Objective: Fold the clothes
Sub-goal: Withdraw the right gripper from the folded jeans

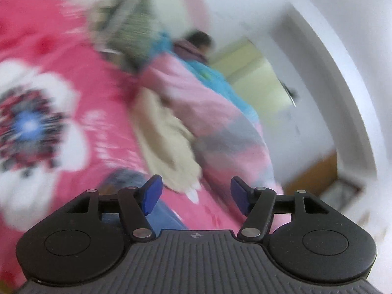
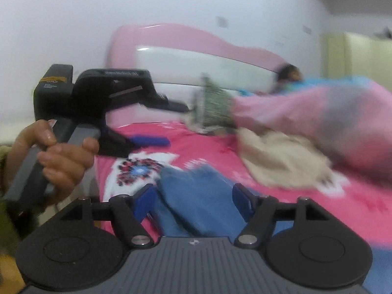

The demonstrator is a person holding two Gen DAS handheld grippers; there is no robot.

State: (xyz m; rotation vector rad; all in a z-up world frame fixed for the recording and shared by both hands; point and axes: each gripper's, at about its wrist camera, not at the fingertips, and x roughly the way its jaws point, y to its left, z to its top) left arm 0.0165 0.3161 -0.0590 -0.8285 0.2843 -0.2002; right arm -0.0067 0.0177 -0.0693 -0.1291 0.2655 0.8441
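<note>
A blue denim garment lies on the pink flowered bedsheet, right under my right gripper. That gripper is open; the cloth shows in the gap between its blue pads without being pinched. Further right lies a crumpled beige garment. A hand holds my left gripper at the left, above the sheet. In the blurred left wrist view, the left gripper stands open and empty over the sheet. The beige garment lies just ahead and a patch of the blue garment sits by the left pad.
A pink and grey quilt is heaped along the right of the bed, with a green patterned pillow at its end. A person lies by the pink and white headboard. A pale wardrobe stands beyond.
</note>
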